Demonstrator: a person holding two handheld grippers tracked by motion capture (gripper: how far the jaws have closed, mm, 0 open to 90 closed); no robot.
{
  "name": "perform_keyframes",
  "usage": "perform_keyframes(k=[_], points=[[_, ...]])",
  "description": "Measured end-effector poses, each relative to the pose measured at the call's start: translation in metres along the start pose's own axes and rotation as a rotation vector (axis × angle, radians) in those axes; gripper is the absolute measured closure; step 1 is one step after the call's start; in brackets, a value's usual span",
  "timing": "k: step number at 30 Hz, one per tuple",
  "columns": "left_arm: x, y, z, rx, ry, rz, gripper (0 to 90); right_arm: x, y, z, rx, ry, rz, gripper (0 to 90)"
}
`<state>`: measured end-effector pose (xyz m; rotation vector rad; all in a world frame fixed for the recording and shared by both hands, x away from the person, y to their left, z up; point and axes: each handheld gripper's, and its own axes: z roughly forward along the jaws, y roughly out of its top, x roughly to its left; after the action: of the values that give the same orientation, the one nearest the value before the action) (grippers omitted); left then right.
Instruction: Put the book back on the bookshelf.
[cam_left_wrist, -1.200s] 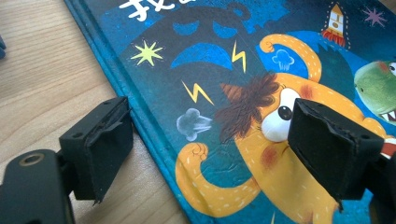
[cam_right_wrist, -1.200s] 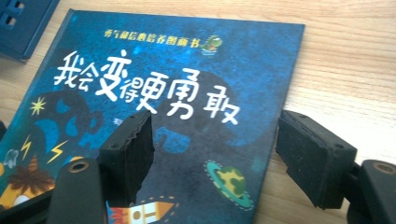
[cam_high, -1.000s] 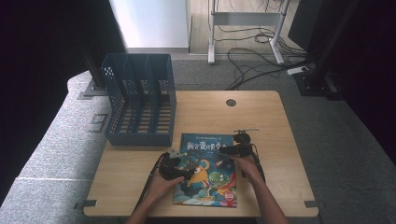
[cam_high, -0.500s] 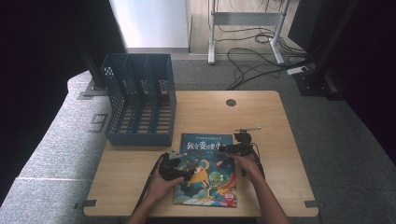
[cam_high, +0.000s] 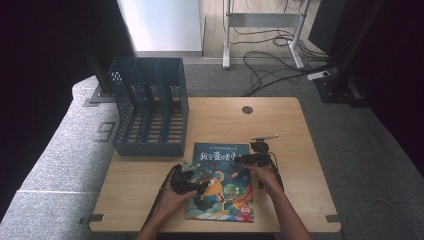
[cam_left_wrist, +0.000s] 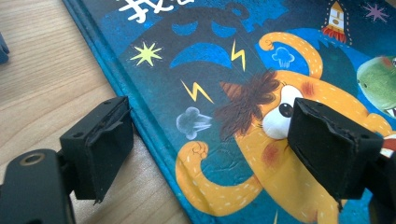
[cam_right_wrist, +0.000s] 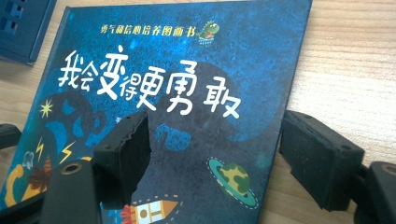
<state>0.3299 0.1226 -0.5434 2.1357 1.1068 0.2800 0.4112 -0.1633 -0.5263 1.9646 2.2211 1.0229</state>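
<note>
I hold two black grippers over a flat picture book with a dark blue cover and an orange monster (cam_high: 222, 182). The book lies on the pale wooden table (cam_high: 280, 125), near my edge, just in front of the blue plastic file rack with tall slots (cam_high: 150, 107).

My left gripper (cam_high: 189, 181) has its jaws wide apart, one over the wood and one over the cover, so they straddle the book's left edge (cam_left_wrist: 154, 140). My right gripper (cam_high: 252, 159) is open too, straddling the right edge (cam_right_wrist: 285, 116).

I think the job is to lift the book, maybe into the rack. To do it well, I should slide one jaw under each edge and squeeze evenly. I can't tell if my jaws touch the table yet.

Behind the table is grey floor with black cables (cam_high: 270, 60) and a white panel (cam_high: 160, 25).
</note>
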Motion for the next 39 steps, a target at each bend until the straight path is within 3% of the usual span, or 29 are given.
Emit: perform_keyframes(k=[7, 11, 21, 28, 39], points=[[0.0, 0.0, 0.0, -0.001, 0.002, 0.0, 13.7, -0.004, -0.001, -0.001, -0.015, 0.033, 0.026, 24.5], [0.0, -0.001, 0.0, -0.004, 0.0, 0.003, 13.6, -0.011, -0.001, -0.004, -0.027, 0.085, 0.075, 25.4], [0.001, -0.001, 0.0, -0.005, -0.013, 0.008, 12.9, -0.025, 0.0, -0.007, -0.028, 0.179, 0.14, 28.0], [0.004, -0.001, -0.001, -0.01, -0.027, -0.003, 12.9, -0.026, 0.0, -0.011, -0.034, 0.203, 0.143, 28.8], [0.005, -0.002, -0.001, -0.017, -0.037, -0.01, 12.8, -0.024, 0.0, -0.012, -0.029, 0.194, 0.119, 28.9]])
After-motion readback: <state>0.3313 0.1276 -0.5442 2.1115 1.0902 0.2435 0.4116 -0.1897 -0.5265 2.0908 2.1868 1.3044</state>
